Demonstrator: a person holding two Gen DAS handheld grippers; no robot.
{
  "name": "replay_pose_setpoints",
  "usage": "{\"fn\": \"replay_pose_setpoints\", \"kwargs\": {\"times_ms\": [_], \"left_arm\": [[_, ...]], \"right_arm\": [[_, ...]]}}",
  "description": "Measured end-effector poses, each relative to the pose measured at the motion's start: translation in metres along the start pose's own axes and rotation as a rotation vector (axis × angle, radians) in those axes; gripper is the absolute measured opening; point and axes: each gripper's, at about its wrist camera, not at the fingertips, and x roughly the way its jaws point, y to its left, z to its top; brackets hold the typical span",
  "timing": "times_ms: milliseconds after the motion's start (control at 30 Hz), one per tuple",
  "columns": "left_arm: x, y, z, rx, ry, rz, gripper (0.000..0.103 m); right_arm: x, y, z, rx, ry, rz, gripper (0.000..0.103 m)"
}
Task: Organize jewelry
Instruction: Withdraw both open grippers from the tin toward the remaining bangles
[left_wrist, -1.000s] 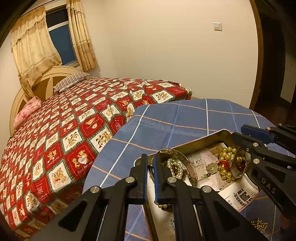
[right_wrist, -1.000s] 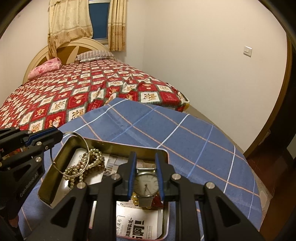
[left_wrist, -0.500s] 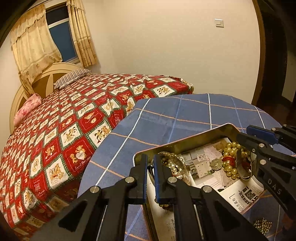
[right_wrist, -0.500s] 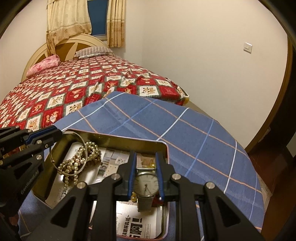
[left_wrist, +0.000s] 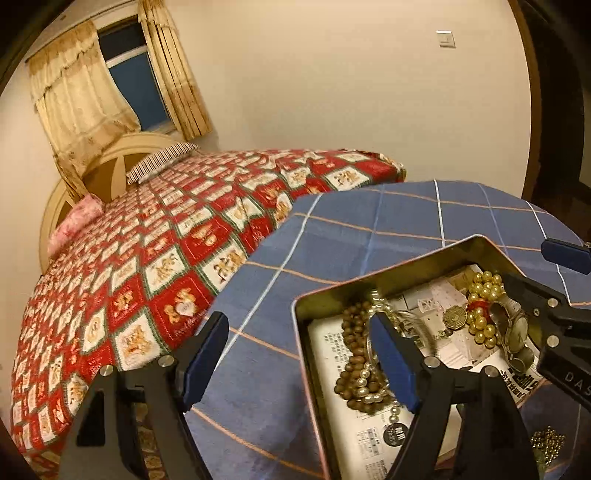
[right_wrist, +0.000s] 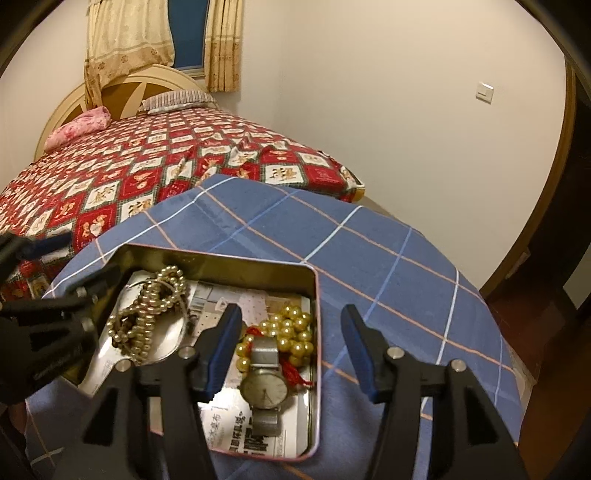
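An open gold tin, lined with newspaper, sits on the blue checked cloth. Inside lie a tangle of pearl and brown bead necklaces, a gold bead bracelet and a silver wristwatch. My left gripper is opening and straddles the tin's near-left wall, its right finger above the necklaces, gripping nothing. My right gripper is opening too. The watch lies flat in the tin between its fingers, which do not touch it.
A small octagonal pendant lies mid-tin. Loose gold beads lie on the cloth outside the tin. A bed with a red patchwork quilt stands close behind the table. The blue cloth stretches beyond the tin.
Both grippers have opened. The left let go of the bead strands and bangle, which now lie in the tin. The right let go of the watch, now flat on the newspaper.
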Motion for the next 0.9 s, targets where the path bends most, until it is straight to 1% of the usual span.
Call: {"fn": "replay_pose_setpoints", "kwargs": {"times_ms": [233,367,633,800,900], "left_arm": [[0.004,0.004,-0.004,-0.001,0.027,0.021,0.079],[0.004,0.005,-0.006,0.0,0.029,0.033,0.079],[-0.003,0.006,-0.011,0.002,0.026,0.029,0.079],[-0.023,0.012,-0.03,-0.006,0.019,0.029,0.079],[-0.037,0.019,-0.05,-0.018,0.02,0.038,0.079]], "right_arm": [[-0.002,-0.002,-0.006,0.01,0.009,-0.01,0.059],[-0.005,-0.003,-0.007,0.013,0.005,-0.016,0.059],[-0.015,-0.004,-0.012,0.026,-0.001,-0.011,0.059],[-0.035,-0.01,-0.025,0.041,-0.008,-0.016,0.06],[-0.049,-0.016,-0.039,0.066,-0.005,-0.018,0.061]]}}
